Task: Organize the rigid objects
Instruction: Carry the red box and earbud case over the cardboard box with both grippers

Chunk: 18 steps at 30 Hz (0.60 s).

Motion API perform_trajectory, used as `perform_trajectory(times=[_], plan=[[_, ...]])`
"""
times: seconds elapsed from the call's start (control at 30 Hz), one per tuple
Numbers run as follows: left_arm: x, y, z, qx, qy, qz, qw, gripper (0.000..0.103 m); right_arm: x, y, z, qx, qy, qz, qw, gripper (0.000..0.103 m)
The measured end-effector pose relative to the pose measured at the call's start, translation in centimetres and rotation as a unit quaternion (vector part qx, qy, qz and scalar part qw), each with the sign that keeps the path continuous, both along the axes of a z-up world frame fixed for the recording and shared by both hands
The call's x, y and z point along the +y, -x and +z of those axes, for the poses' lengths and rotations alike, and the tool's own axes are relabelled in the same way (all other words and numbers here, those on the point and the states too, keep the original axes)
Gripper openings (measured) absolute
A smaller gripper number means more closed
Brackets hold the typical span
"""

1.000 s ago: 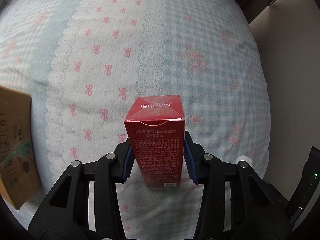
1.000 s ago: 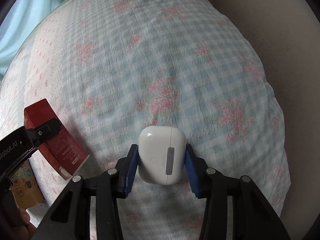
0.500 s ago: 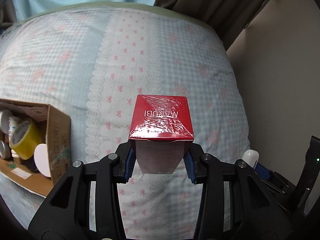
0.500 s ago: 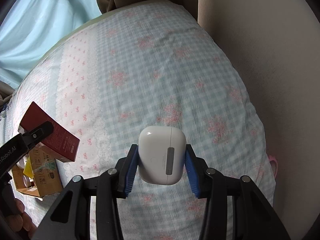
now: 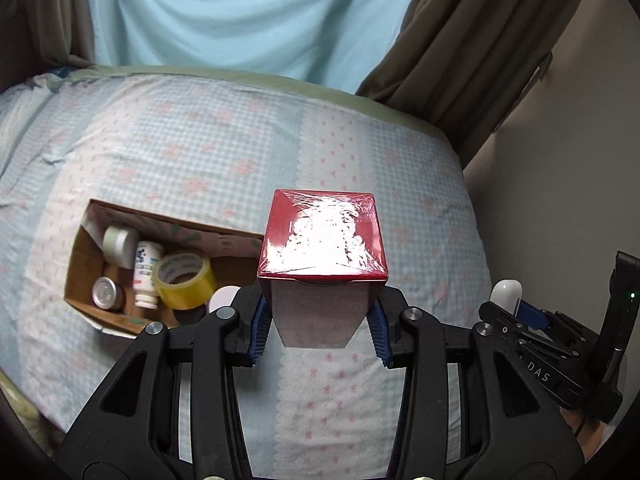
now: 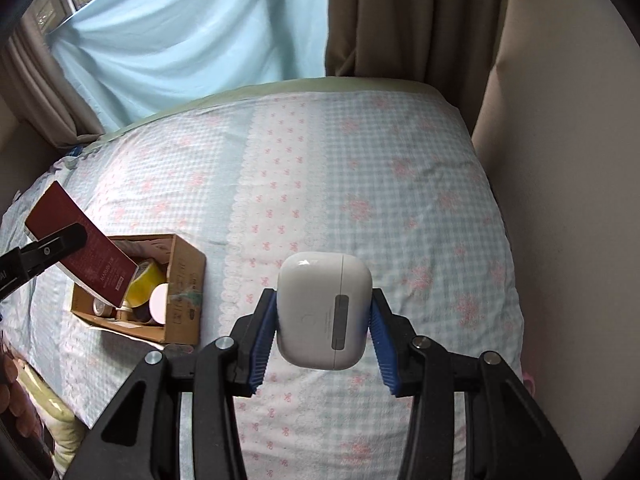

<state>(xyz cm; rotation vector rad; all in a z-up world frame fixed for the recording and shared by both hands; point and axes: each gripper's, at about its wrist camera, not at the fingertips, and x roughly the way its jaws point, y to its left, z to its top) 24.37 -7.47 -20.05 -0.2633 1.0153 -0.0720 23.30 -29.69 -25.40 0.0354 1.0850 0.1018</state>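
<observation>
Left fingers (image 5: 318,330) gripping red box (image 5: 323,240), right fingers (image 6: 323,332) gripping white case (image 6: 323,314) — hinge seen only from right wrist.

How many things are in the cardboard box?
5 show in the cardboard box: a white jar, a white bottle, yellow tape, a metal-lidded jar and a white disc. More may be hidden.

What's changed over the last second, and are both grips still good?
Both grippers rose off the bed, carrying their loads. The left gripper swung the red box toward the cardboard box. Unchanged: it still clamps the red box, and the right gripper the white case.
</observation>
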Motion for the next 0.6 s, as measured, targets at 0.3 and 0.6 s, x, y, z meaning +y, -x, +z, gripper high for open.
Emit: perform_trajectory(times=[0.3,0.6], plan=[[10.1,3.4,0.5,0.003,-0.03,0.036,0.9989,0.038,10.2,0.5,1.5,-0.005,-0.026,0.061,0.998,0.042],[18.5,3.1,-2.4,0.033,-0.03,0.01,0.999,0.038,18.7,-0.3,0.7,0.015,-0.041,0.049,0.998,0.042]])
